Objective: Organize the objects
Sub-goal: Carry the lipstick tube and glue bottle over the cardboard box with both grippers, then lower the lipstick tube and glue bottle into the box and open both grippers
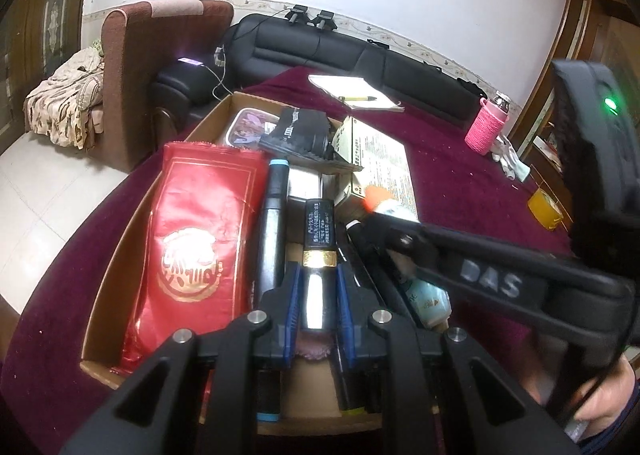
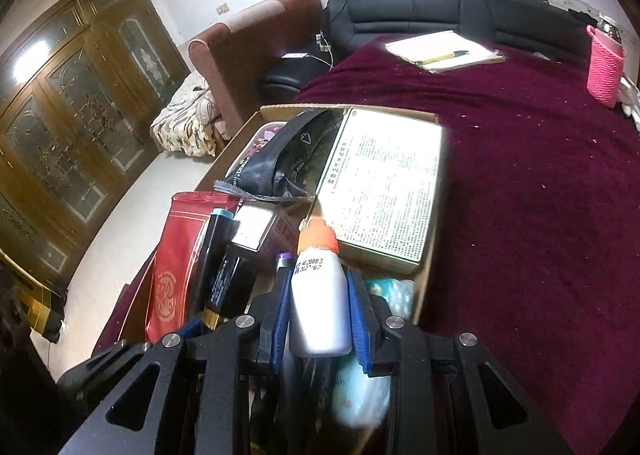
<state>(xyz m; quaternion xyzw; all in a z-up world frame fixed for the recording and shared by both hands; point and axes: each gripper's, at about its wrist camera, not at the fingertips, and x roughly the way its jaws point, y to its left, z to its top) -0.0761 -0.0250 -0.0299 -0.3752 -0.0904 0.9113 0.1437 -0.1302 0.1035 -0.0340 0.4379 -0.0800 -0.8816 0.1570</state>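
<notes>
A cardboard box (image 1: 120, 255) on the maroon tablecloth holds a red foil packet (image 1: 196, 243), a dark marker with a blue cap (image 1: 274, 223), a black pouch (image 1: 296, 131) and a printed flat box (image 1: 380, 163). My left gripper (image 1: 318, 287) is shut on a black and gold tube (image 1: 318, 251) over the box. My right gripper (image 2: 320, 307) is shut on a white bottle with an orange cap (image 2: 318, 295) above the box's near right part; it shows in the left wrist view as a black arm (image 1: 480, 267). A pale blue object (image 2: 392, 291) lies beneath it.
A notepad with a yellow pen (image 2: 440, 49) lies at the table's far side. A bottle in a pink knit sleeve (image 2: 604, 63) stands at the far right. A yellow tape roll (image 1: 546, 209) sits near the right edge. A black sofa (image 1: 360, 51) and a brown armchair (image 1: 152, 67) stand behind the table.
</notes>
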